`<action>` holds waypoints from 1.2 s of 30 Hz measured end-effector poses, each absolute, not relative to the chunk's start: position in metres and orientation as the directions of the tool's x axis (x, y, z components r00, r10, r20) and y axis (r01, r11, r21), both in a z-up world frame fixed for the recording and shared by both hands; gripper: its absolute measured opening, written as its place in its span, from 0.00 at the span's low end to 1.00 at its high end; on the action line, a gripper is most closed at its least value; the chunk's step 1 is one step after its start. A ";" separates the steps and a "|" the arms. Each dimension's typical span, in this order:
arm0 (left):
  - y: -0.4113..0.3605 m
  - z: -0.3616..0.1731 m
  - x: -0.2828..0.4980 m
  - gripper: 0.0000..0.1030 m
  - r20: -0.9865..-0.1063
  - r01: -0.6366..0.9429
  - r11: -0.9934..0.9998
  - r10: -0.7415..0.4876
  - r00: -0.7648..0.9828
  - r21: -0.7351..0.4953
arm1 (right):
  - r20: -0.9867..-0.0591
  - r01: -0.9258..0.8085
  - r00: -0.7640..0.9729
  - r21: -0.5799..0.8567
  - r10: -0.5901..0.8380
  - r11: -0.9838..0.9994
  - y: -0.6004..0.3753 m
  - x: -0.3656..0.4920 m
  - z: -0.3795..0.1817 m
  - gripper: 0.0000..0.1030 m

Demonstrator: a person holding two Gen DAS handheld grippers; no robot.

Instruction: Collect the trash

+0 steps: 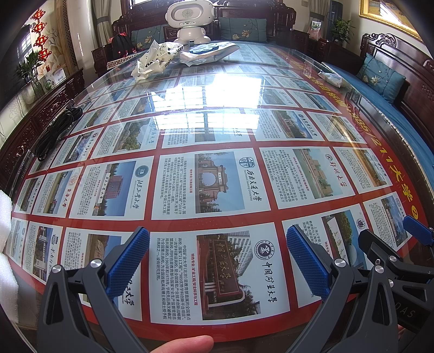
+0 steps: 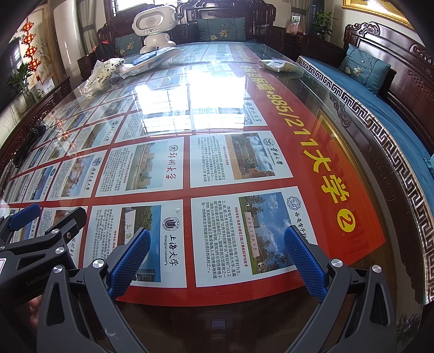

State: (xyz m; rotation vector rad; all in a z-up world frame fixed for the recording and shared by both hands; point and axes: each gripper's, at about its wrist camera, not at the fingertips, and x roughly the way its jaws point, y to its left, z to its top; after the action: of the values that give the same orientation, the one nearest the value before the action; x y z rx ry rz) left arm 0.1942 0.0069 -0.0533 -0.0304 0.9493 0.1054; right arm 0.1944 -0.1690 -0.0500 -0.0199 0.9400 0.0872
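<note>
We hold both tongs low over the near edge of the glass-topped bench [image 1: 312, 58], which covers a red poster of university cards. From the left: the left tongs [image 1: 217, 258] stand wide open with nothing between the blue pads, and the right tongs [image 2: 217, 256] just beside them are likewise spread and empty. The trash lies well away at the far end: a crumpled white bag [image 1: 152, 61], a flat white-and-blue package [image 1: 208, 51] before a white toy robot [image 1: 190, 19], and a small wrapper [image 2: 279, 65] near the right edge.

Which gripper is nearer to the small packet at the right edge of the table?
Right. The right gripper is on the packet's side of the table; the left gripper is farther left. Both are far from it.
</note>
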 end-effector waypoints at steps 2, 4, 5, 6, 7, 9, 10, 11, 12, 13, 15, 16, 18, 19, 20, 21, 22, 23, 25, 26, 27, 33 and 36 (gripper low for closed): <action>0.007 -0.053 0.194 0.98 -0.813 -0.103 0.994 0.077 0.578 0.020 | -0.807 -0.083 0.587 0.021 0.066 0.996 -0.169 0.194 -0.050 0.92; 0.007 -0.053 0.194 0.98 -0.813 -0.103 0.994 0.077 0.578 0.020 | -0.807 -0.083 0.587 0.021 0.066 0.996 -0.169 0.195 -0.050 0.92; 0.007 -0.053 0.194 0.98 -0.813 -0.104 0.994 0.077 0.578 0.020 | -0.807 -0.083 0.587 0.021 0.066 0.996 -0.169 0.194 -0.050 0.92; 0.007 -0.053 0.194 0.98 -0.813 -0.103 0.994 0.077 0.578 0.020 | -0.807 -0.083 0.587 0.021 0.066 0.996 -0.169 0.194 -0.050 0.92; 0.007 -0.053 0.194 0.98 -0.813 -0.104 0.994 0.077 0.577 0.021 | -0.807 -0.083 0.587 0.021 0.066 0.996 -0.169 0.194 -0.050 0.92; 0.007 -0.053 0.194 0.98 -0.813 -0.104 0.994 0.077 0.577 0.021 | -0.807 -0.083 0.587 0.021 0.066 0.996 -0.169 0.194 -0.050 0.92; 0.007 -0.053 0.194 0.98 -0.813 -0.104 0.994 0.077 0.577 0.021 | -0.807 -0.083 0.587 0.021 0.066 0.996 -0.169 0.195 -0.050 0.92; 0.007 -0.053 0.194 0.98 -0.813 -0.104 0.994 0.077 0.577 0.021 | -0.807 -0.083 0.587 0.021 0.066 0.996 -0.169 0.194 -0.050 0.92; 0.007 -0.053 0.194 0.98 -0.813 -0.104 0.994 0.077 0.577 0.021 | -0.807 -0.083 0.587 0.021 0.066 0.996 -0.169 0.194 -0.050 0.92; 0.007 -0.053 0.194 0.98 -0.813 -0.104 0.994 0.077 0.577 0.021 | -0.807 -0.083 0.587 0.021 0.066 0.996 -0.169 0.194 -0.050 0.92; 0.007 -0.053 0.194 0.98 -0.813 -0.104 0.994 0.077 0.577 0.021 | -0.807 -0.083 0.587 0.021 0.066 0.996 -0.169 0.194 -0.050 0.92; 0.007 -0.053 0.194 0.98 -0.813 -0.104 0.994 0.077 0.577 0.021 | -0.807 -0.083 0.587 0.021 0.066 0.996 -0.169 0.194 -0.050 0.92; 0.007 -0.053 0.194 0.98 -0.813 -0.104 0.994 0.077 0.577 0.020 | -0.807 -0.083 0.587 0.021 0.066 0.996 -0.169 0.194 -0.050 0.92; 0.007 -0.053 0.194 0.98 -0.813 -0.104 0.994 0.075 0.578 0.018 | -0.807 -0.083 0.587 0.021 0.066 0.996 -0.169 0.194 -0.050 0.92; 0.007 -0.053 0.194 0.98 -0.813 -0.104 0.994 0.074 0.578 0.016 | -0.807 -0.083 0.587 0.021 0.066 0.996 -0.168 0.194 -0.050 0.92; 0.007 -0.053 0.194 0.98 -0.813 -0.102 0.995 0.075 0.578 0.019 | -0.807 -0.083 0.587 0.021 0.066 0.996 -0.169 0.194 -0.050 0.92; 0.007 -0.053 0.194 0.97 -0.812 -0.099 0.995 0.071 0.579 0.017 | -0.807 -0.083 0.587 0.022 0.067 0.996 -0.169 0.194 -0.050 0.92; 0.007 -0.053 0.194 0.97 -0.812 -0.097 0.995 0.067 0.580 0.013 | -0.807 -0.083 0.587 0.022 0.067 0.996 -0.169 0.194 -0.050 0.92; 0.007 -0.053 0.194 0.97 -0.811 -0.096 0.995 0.068 0.580 0.014 | -0.807 -0.083 0.587 0.021 0.066 0.996 -0.169 0.194 -0.050 0.92; 0.007 -0.054 0.194 0.96 -0.812 -0.096 0.995 0.068 0.580 0.015 | -0.807 -0.083 0.587 0.022 0.066 0.996 -0.169 0.194 -0.050 0.92; 0.007 -0.054 0.194 0.97 -0.812 -0.096 0.995 0.067 0.580 0.014 | -0.807 -0.083 0.587 0.021 0.066 0.996 -0.169 0.194 -0.050 0.92; 0.008 -0.054 0.194 0.98 -0.813 -0.103 0.995 0.073 0.577 0.017 | -0.807 -0.083 0.587 0.021 0.066 0.996 -0.169 0.194 -0.050 0.92; 0.008 -0.054 0.194 0.98 -0.813 -0.103 0.994 0.075 0.577 0.019 | -0.807 -0.083 0.587 0.021 0.066 0.996 -0.169 0.194 -0.050 0.92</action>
State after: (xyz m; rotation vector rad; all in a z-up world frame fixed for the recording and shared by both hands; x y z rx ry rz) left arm 0.1938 0.0079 -0.0538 -0.0320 0.9499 0.1044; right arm 0.1944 -0.1690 -0.0500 -0.0194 0.9397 0.0871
